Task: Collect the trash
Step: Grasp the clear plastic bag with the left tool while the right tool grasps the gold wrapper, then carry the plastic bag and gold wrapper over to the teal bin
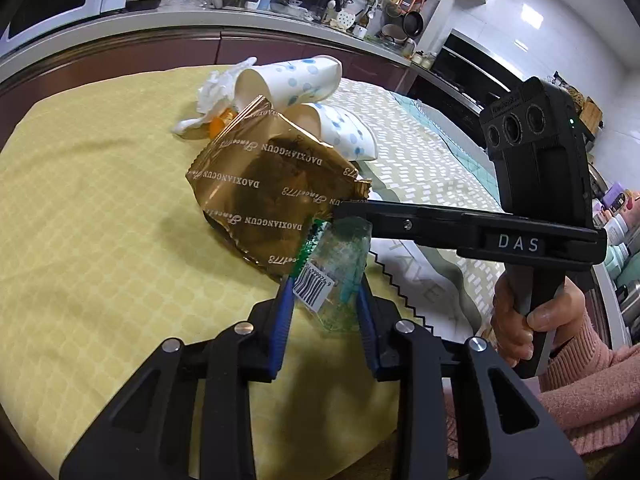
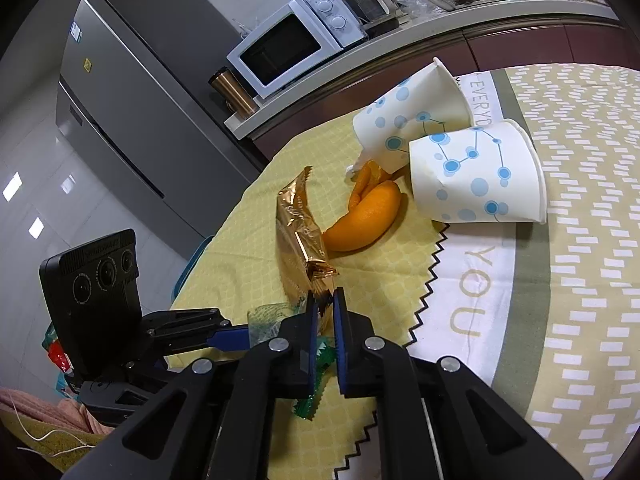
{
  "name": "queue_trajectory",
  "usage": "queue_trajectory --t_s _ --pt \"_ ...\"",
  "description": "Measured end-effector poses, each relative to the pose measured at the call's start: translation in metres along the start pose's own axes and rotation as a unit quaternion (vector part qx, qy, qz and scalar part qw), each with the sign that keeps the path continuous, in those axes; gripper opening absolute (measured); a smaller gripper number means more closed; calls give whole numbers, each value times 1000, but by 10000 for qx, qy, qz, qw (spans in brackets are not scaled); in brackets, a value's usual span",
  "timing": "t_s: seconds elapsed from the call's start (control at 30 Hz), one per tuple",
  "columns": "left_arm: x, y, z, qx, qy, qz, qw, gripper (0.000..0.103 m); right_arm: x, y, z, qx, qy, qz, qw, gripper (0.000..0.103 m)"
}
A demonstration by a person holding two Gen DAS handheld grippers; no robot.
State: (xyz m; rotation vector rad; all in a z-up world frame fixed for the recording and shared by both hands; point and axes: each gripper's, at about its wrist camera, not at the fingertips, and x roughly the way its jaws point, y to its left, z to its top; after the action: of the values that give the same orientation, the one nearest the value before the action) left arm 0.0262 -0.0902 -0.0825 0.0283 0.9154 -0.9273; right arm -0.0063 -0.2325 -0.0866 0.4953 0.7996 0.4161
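Note:
My right gripper (image 2: pixel 325 298) is shut on the crimped end of a gold snack wrapper (image 2: pixel 298 236) and holds it just above the yellow cloth; the wrapper also shows in the left wrist view (image 1: pixel 272 188). My left gripper (image 1: pixel 324 280) is shut on a clear green wrapper with a barcode (image 1: pixel 332 276), right below the right gripper's finger (image 1: pixel 360 210). Two dotted paper cups (image 2: pixel 476 172) (image 2: pixel 412 116) lie on their sides behind. Orange peel (image 2: pixel 364 216) lies beside them. A crumpled white tissue (image 1: pixel 216 88) sits behind the cups.
A yellow cloth (image 1: pixel 88 184) covers the table (image 2: pixel 592 208), with a patterned mat to the right. A kitchen counter (image 1: pixel 160 24) with a microwave (image 2: pixel 292 44) runs behind. A fridge (image 2: pixel 132 120) stands to the left. A hand in a pink sleeve (image 1: pixel 540 320) holds the right gripper.

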Motion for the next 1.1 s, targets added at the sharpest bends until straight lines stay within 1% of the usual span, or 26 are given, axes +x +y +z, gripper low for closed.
queue_trajectory --t_s 0.17,0.3,0.4,0.53,0.73,1.1 --pt "-16 8 -9 -49 -67 186 9998 31 4 6 6 -37 -67 103 9999 7" --pt "-37 20 -15 -174 -224 440 9986 31 11 13 11 -115 -64 221 9997 6" --pt "-51 27 -18 -255 -341 561 9975 31 18 21 17 -206 -49 329 9992 6" --pt "-71 36 -23 -347 -487 793 9951 31 26 33 23 -351 -38 457 9983 6" --pt "-95 50 -32 -488 -619 1001 9918 30 44 52 34 -570 33 599 9966 6" --pt "-143 82 -50 -887 -887 1441 9816 30 80 82 51 -830 262 902 9921 6"
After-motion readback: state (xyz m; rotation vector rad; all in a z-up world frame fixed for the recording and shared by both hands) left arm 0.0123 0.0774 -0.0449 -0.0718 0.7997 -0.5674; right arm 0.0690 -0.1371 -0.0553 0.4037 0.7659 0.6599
